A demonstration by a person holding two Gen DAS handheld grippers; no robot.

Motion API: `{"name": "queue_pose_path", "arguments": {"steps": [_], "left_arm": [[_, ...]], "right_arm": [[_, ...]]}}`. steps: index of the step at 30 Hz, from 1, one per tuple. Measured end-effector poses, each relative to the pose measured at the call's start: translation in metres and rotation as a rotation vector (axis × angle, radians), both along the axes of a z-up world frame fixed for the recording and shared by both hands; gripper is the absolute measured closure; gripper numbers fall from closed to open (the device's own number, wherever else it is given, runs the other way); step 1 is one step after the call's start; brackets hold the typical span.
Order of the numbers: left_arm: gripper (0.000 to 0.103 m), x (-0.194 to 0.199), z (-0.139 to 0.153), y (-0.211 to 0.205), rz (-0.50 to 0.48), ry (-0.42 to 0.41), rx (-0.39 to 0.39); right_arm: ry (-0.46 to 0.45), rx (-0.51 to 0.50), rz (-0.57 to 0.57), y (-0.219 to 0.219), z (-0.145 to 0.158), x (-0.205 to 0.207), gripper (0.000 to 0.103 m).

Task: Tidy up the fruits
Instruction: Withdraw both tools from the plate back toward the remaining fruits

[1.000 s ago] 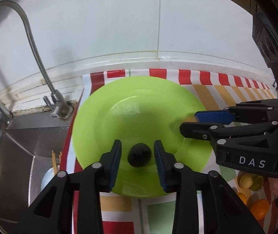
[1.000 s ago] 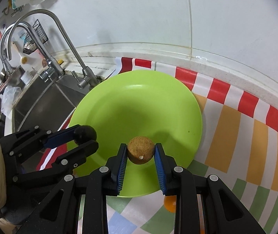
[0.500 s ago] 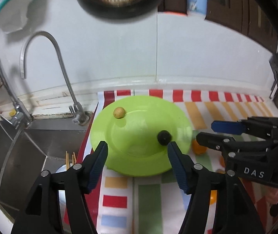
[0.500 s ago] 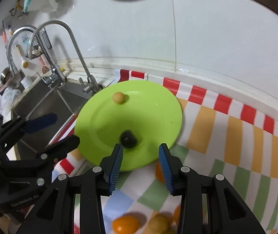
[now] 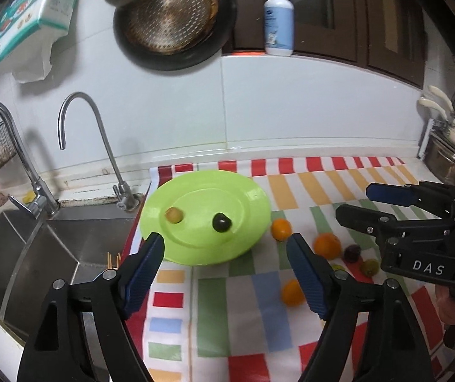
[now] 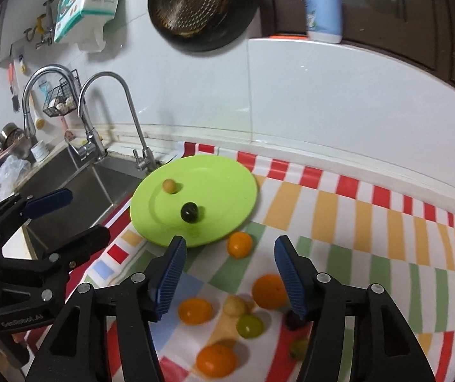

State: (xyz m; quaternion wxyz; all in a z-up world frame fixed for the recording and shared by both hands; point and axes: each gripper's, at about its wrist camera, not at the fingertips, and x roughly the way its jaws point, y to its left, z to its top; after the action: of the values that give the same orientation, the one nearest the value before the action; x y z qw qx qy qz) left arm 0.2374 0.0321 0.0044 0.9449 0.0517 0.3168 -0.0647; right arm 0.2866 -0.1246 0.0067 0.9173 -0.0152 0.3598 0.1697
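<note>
Showing both grippers drawn back above the striped cloth [image 6: 371, 222], this pair of views catches a pause between placements. Nearest the right gripper [image 6: 229, 273], whose jaws are opening with nothing between them, lies a loose cluster of fruit: three oranges [image 6: 194, 310], a pale round fruit [image 6: 234, 306], a green fruit [image 6: 250, 325] and a dark fruit [image 6: 291, 320] half hidden behind one finger. The left gripper [image 5: 226, 265] also has its jaws opening and empty. Just beyond, a lone orange [image 6: 239, 244] rests beside the rim of the green plate [image 6: 227, 191], close to touching it. On the plate sit a dark round fruit [image 6: 189, 212] near the middle and a tan fruit [image 6: 169, 186] toward the sink side. The sink [image 6: 68, 187] borders the plate's far-left edge. Risk, as judged from this layout: the plate is shallow and both fruits are round, so a nudge from the next placement could roll the tan fruit over the rim into the sink; a descending finger could likewise scatter the crowded cluster, since its pieces lie nearly against one another. Compared with one second earlier, each gripper then pinched a fruit low over the plate, the left the dark one and the right the tan one; both fruits now lie released on the plate, and the grippers have risen and retreated so that the wall and tap [image 6: 112, 95] fill more of each view.
</note>
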Motion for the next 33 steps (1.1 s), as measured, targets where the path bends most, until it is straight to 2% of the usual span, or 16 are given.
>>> {"name": "queue_pose_path", "arguments": {"steps": [18,23,33], "left_arm": [[0.02,-0.056,-0.006,-0.049,-0.079,-0.032,-0.022],[0.021,-0.057,-0.019,-0.061,-0.101,0.0,-0.01],[0.021,-0.061,-0.047,-0.079,-0.145,0.014,0.012]], "right_arm": [[-0.054,0.001,-0.103,-0.056,0.001,-0.072,0.044],[-0.061,-0.032,-0.112,-0.065,-0.008,-0.085,0.044],[0.009,-0.093,-0.072,-0.074,-0.042,-0.093,0.044]]}}
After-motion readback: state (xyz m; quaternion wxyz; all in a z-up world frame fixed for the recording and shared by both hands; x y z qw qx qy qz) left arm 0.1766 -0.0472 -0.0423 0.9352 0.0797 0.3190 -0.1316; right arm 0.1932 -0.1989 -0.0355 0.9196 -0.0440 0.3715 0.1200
